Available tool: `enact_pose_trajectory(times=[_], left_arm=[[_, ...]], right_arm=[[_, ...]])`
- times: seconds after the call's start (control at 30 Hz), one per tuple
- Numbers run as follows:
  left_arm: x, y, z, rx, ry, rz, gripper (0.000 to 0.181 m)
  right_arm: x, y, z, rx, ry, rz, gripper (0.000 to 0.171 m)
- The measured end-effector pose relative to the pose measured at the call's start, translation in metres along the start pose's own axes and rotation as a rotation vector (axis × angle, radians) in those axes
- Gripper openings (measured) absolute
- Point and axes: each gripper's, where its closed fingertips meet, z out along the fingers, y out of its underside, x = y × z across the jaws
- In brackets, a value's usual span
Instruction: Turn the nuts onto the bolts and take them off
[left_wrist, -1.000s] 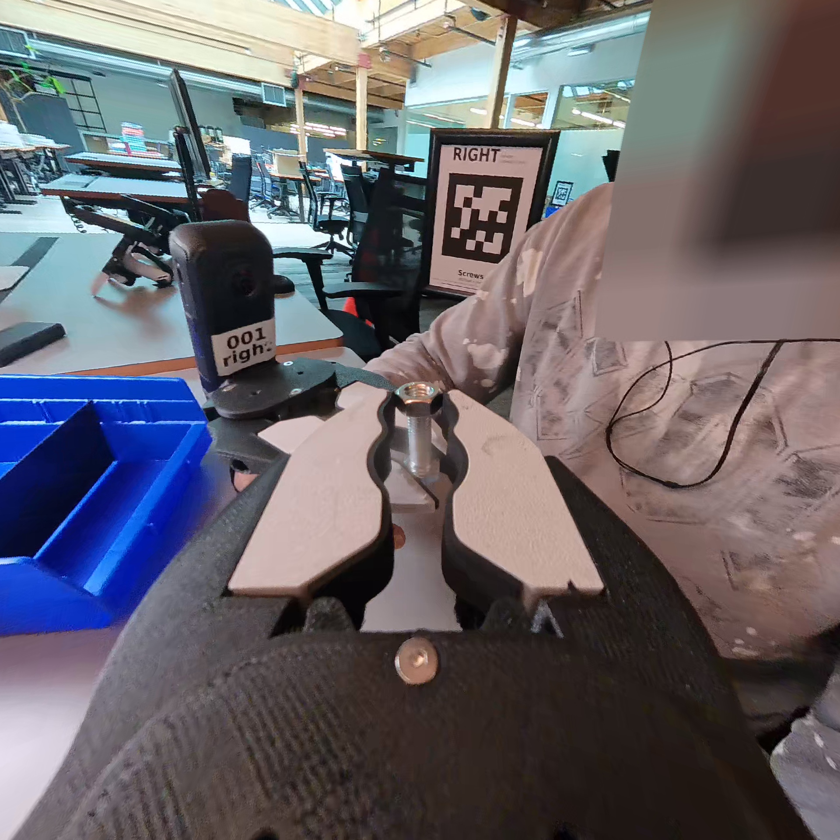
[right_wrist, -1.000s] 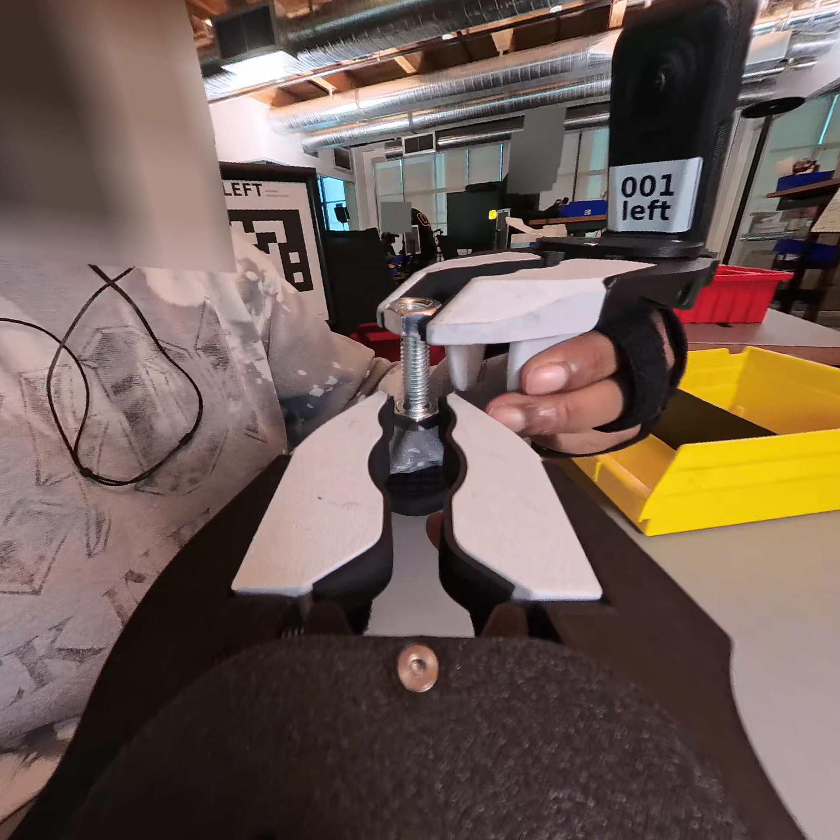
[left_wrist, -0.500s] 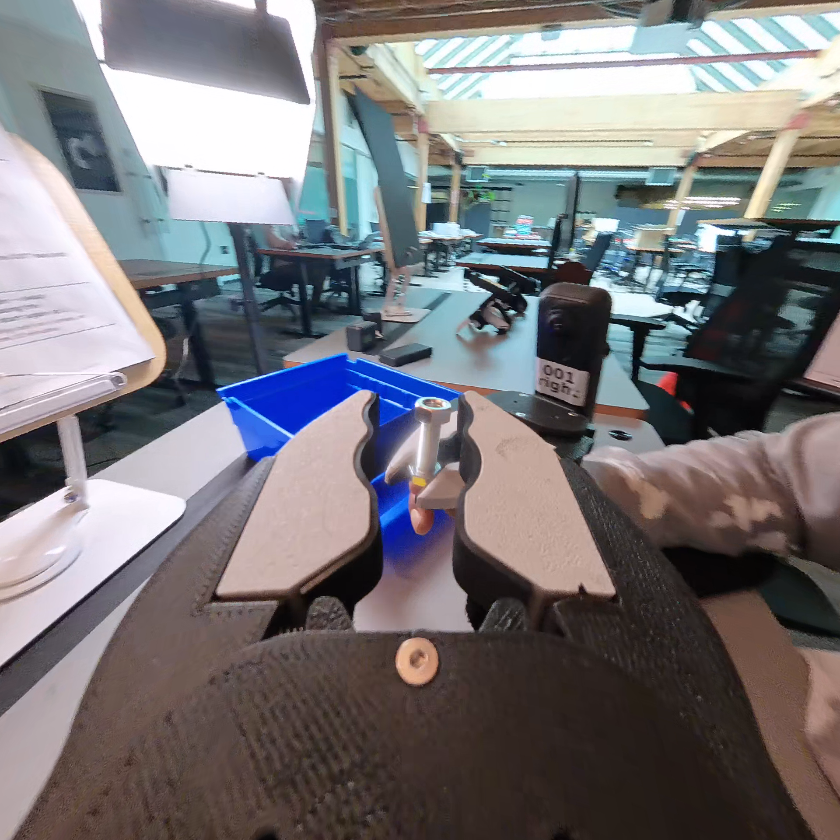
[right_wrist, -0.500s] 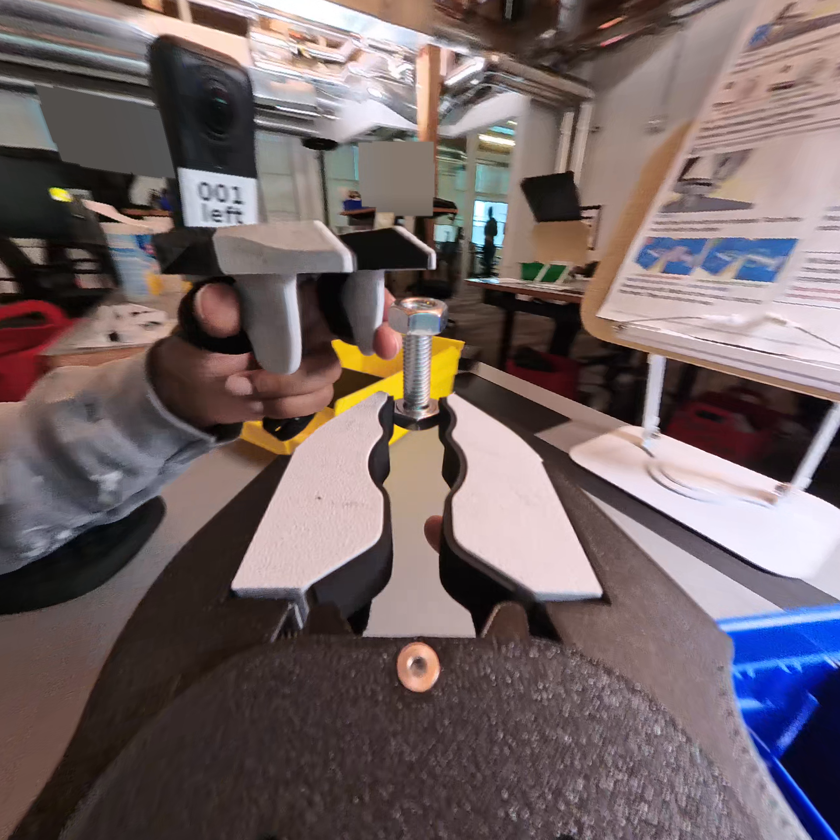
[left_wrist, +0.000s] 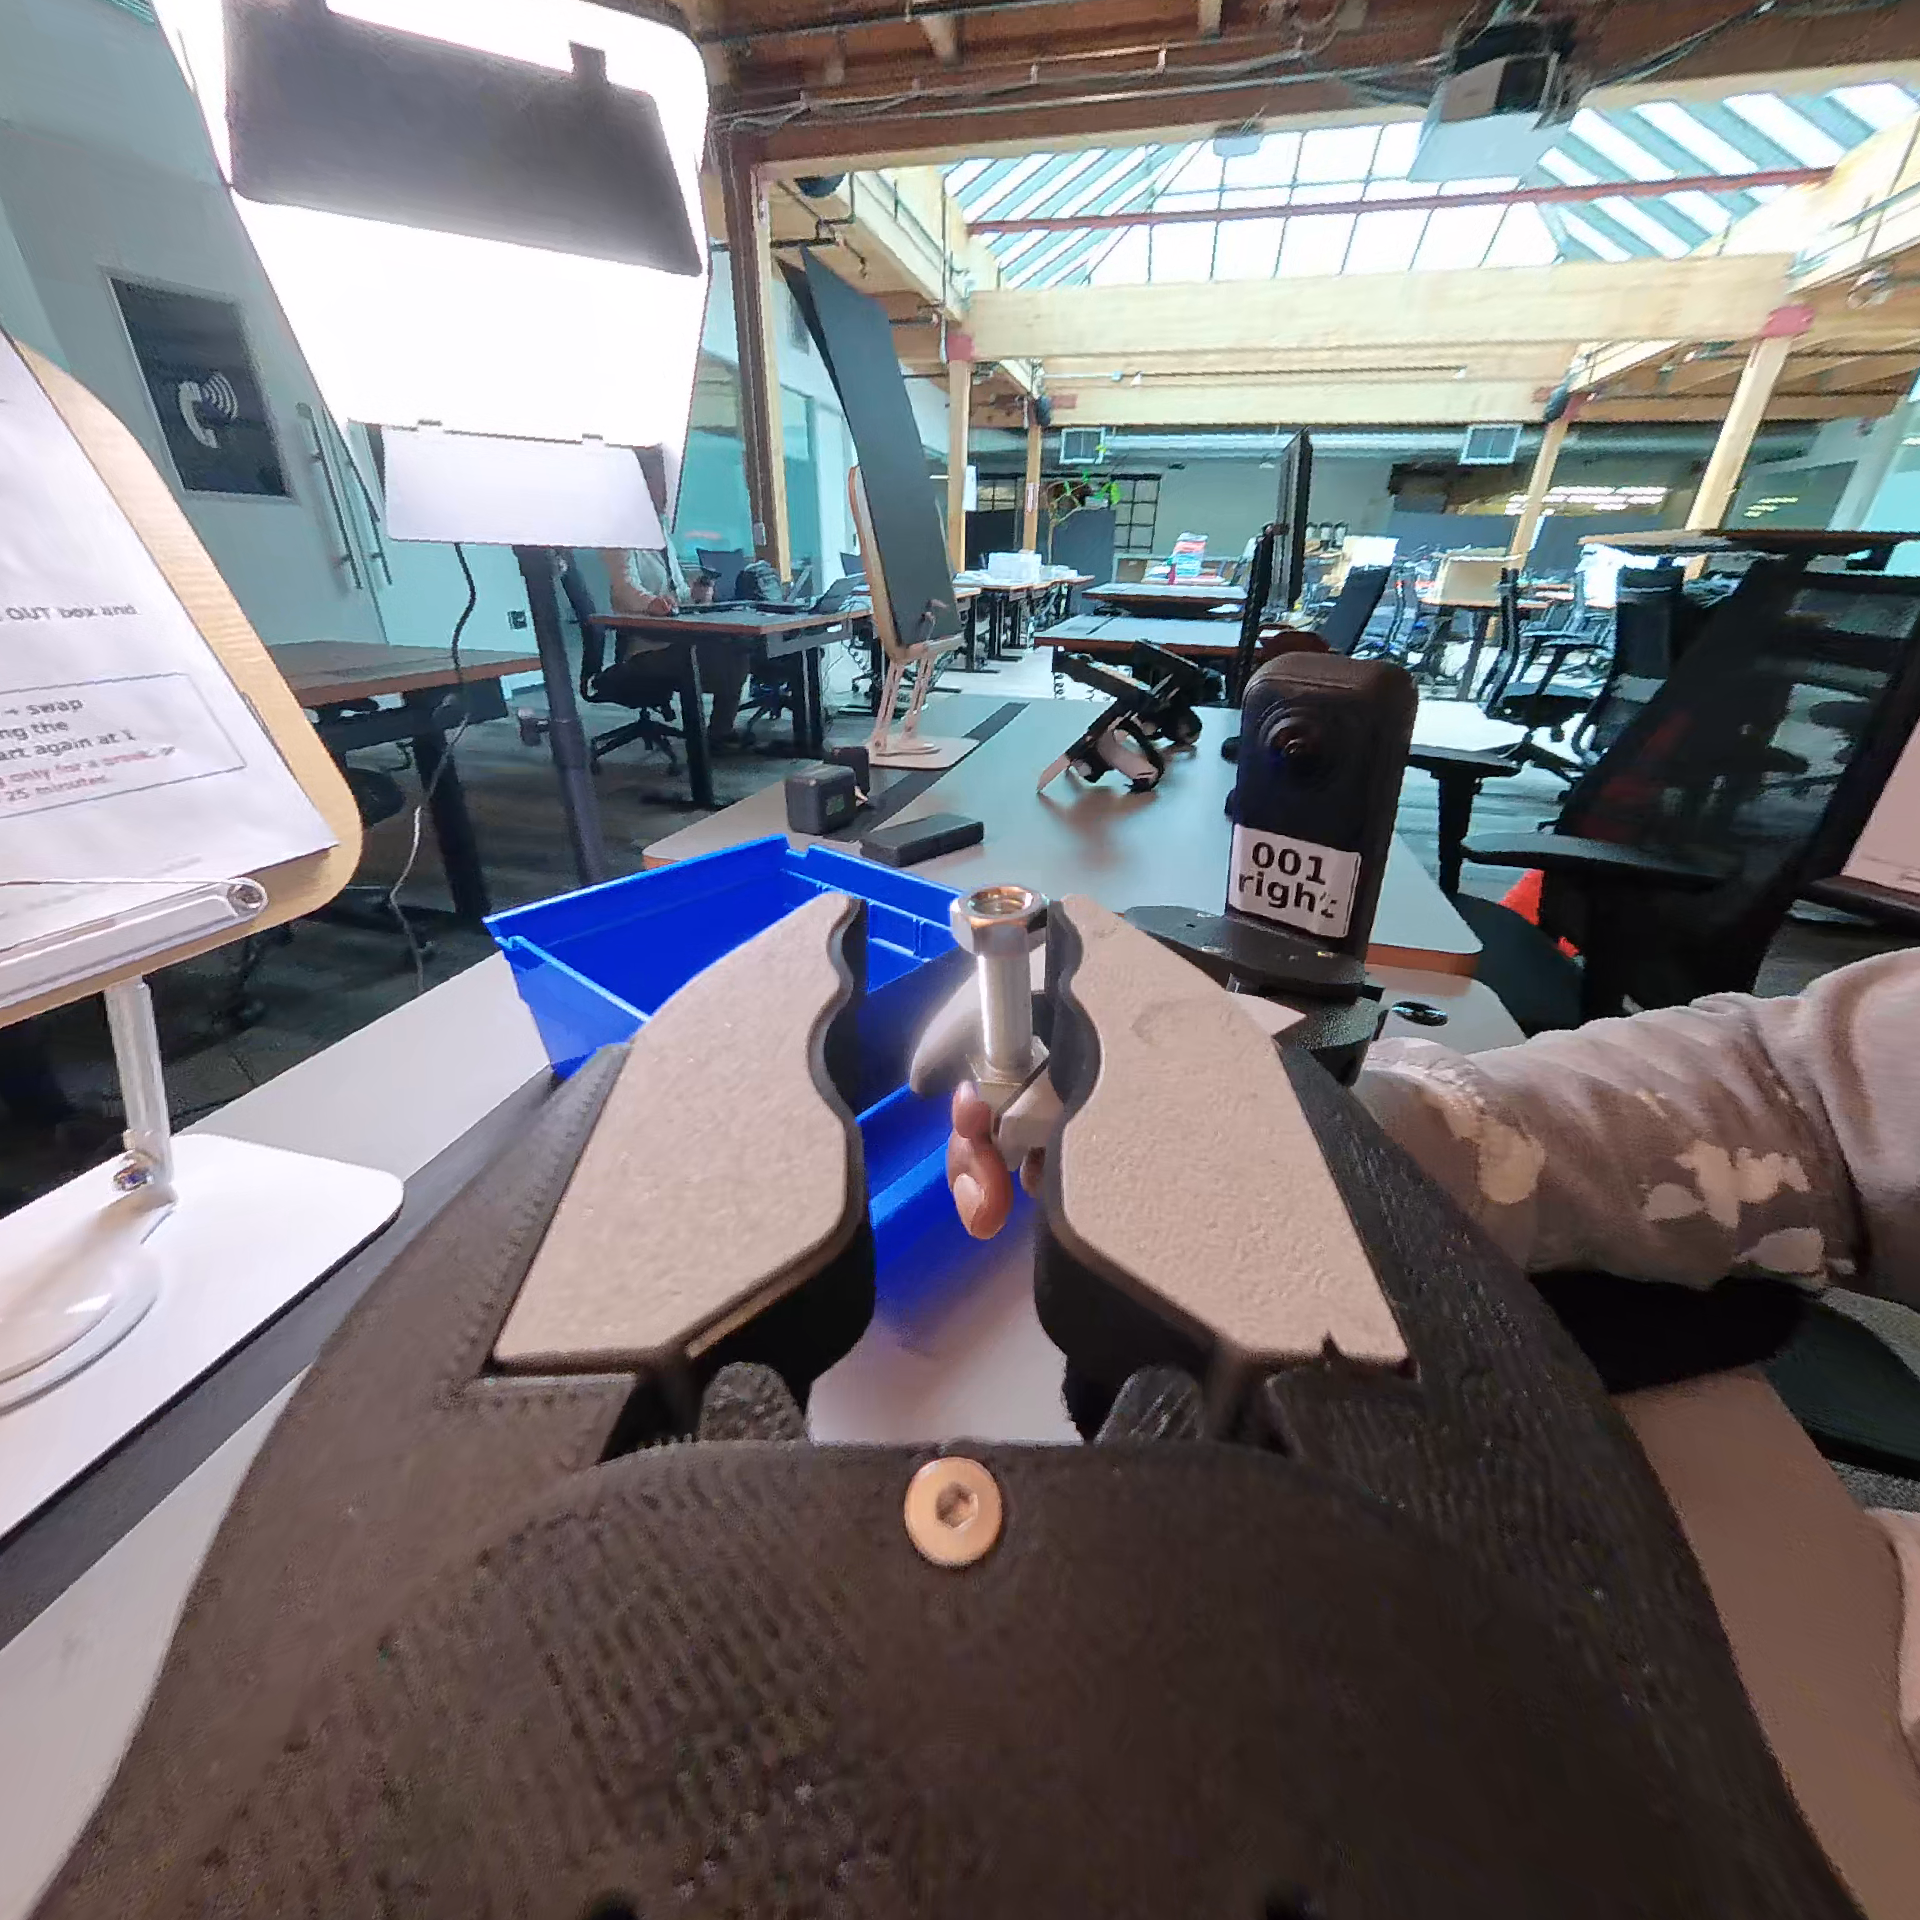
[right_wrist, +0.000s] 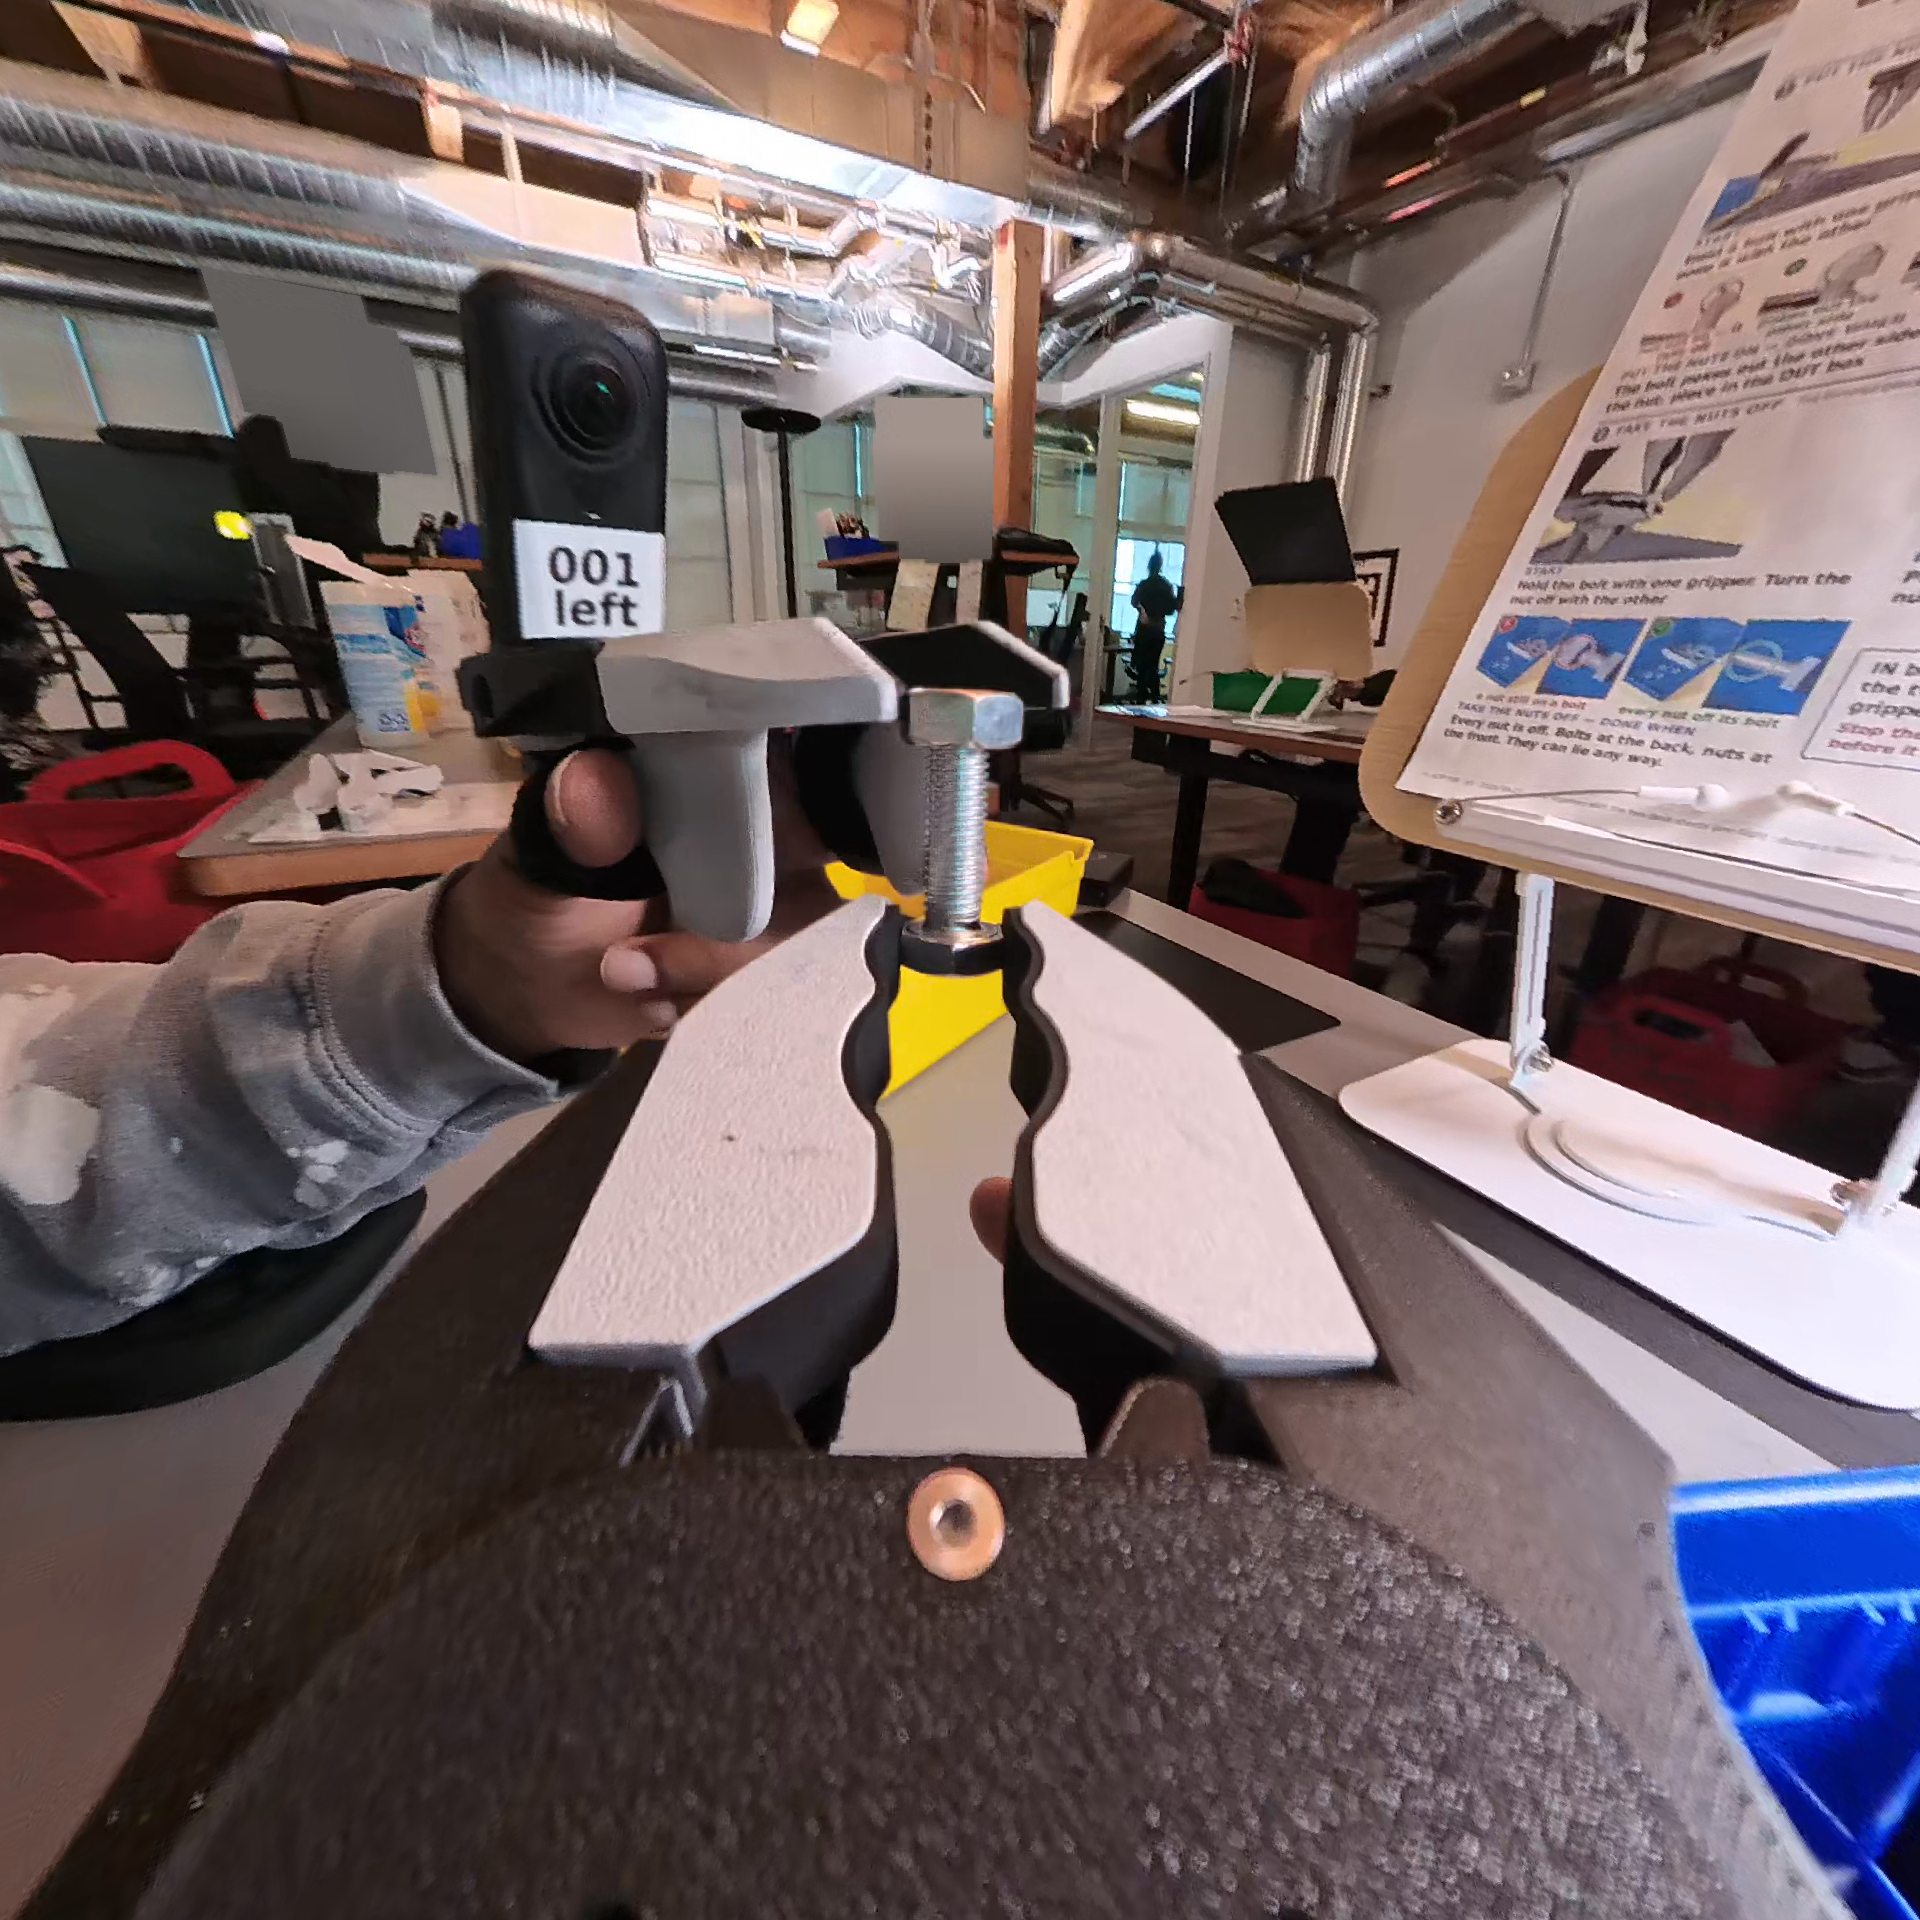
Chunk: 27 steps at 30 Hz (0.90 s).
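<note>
The right gripper (right_wrist: 951, 940) has its two fingers pulled in narrow, and they pinch a dark nut (right_wrist: 951, 943) right at their tips. A shiny silver bolt (right_wrist: 958, 821) stands straight up out of that nut, with its six-sided head on top. The bolt and nut are held up in the air, above the table (right_wrist: 1039, 1143).

The left gripper (left_wrist: 951, 935) has its fingers spread wider. In the left wrist view the bolt (left_wrist: 1000, 987) stands between the finger tips, close to the right finger (left_wrist: 1174, 1132), with a clear gap to the left finger (left_wrist: 717, 1122). In the right wrist view the left gripper (right_wrist: 935, 696) is at the bolt head, but I cannot tell if it really grips it.

A hand (right_wrist: 582, 935) in a pale spotted sleeve (right_wrist: 208, 1091) holds the left gripper's handle. A fingertip (left_wrist: 977, 1174) of the other hand peeks out below the nut (left_wrist: 1003, 1086).

A blue bin (left_wrist: 707, 945) sits on the table (left_wrist: 343, 1101) just past the left gripper. A yellow bin (right_wrist: 966, 997) sits on the far side, behind the bolt in the right wrist view. A paper sheet on a white stand (right_wrist: 1621, 1132) is to the right there.
</note>
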Motion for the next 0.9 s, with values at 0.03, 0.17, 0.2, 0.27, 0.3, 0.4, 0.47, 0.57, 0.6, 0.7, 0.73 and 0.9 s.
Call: enact_pose_trajectory(times=[0.03,0.17,0.2,0.27,0.3,0.4,0.47,0.57,0.6,0.7,0.73,0.9], left_arm=[[0.000,-0.001,-0.001,0.002,0.000,-0.004,0.033],[-0.005,-0.003,-0.004,0.001,-0.018,-0.004,0.030],[-0.008,-0.003,-0.005,0.002,-0.033,0.000,0.029],[-0.014,-0.006,-0.008,0.024,-0.053,-0.023,0.028],[-0.012,-0.008,-0.009,0.036,-0.035,-0.040,0.029],[0.000,-0.009,-0.004,0.038,0.020,-0.055,0.035],[0.005,-0.007,0.001,0.023,0.022,-0.053,0.036],[0.003,-0.010,-0.001,0.030,0.007,-0.040,0.034],[-0.008,-0.008,-0.004,0.009,-0.063,-0.026,0.020],[-0.014,-0.010,-0.009,0.018,-0.072,-0.032,0.025],[-0.011,-0.014,-0.009,0.041,-0.042,-0.068,0.028],[0.012,-0.014,-0.002,0.013,0.058,-0.082,0.036]], right_arm=[[-0.001,-0.002,0.000,0.011,-0.006,0.007,0.019],[-0.005,-0.011,-0.004,0.086,-0.056,0.033,0.018],[-0.007,-0.015,-0.005,0.110,-0.077,0.041,0.018],[-0.011,-0.022,-0.008,0.146,-0.104,0.054,0.018],[-0.010,-0.022,-0.008,0.149,-0.102,0.061,0.018],[-0.005,-0.016,-0.004,0.114,-0.064,0.060,0.018],[-0.003,-0.011,-0.001,0.083,-0.047,0.049,0.019],[-0.008,-0.015,-0.003,0.125,-0.082,0.071,0.019],[-0.011,-0.021,-0.006,0.164,-0.115,0.085,0.019],[-0.015,-0.031,-0.009,0.197,-0.156,0.084,0.019],[-0.014,-0.031,-0.009,0.195,-0.151,0.083,0.019],[-0.012,-0.022,-0.006,0.154,-0.123,0.084,0.019]])
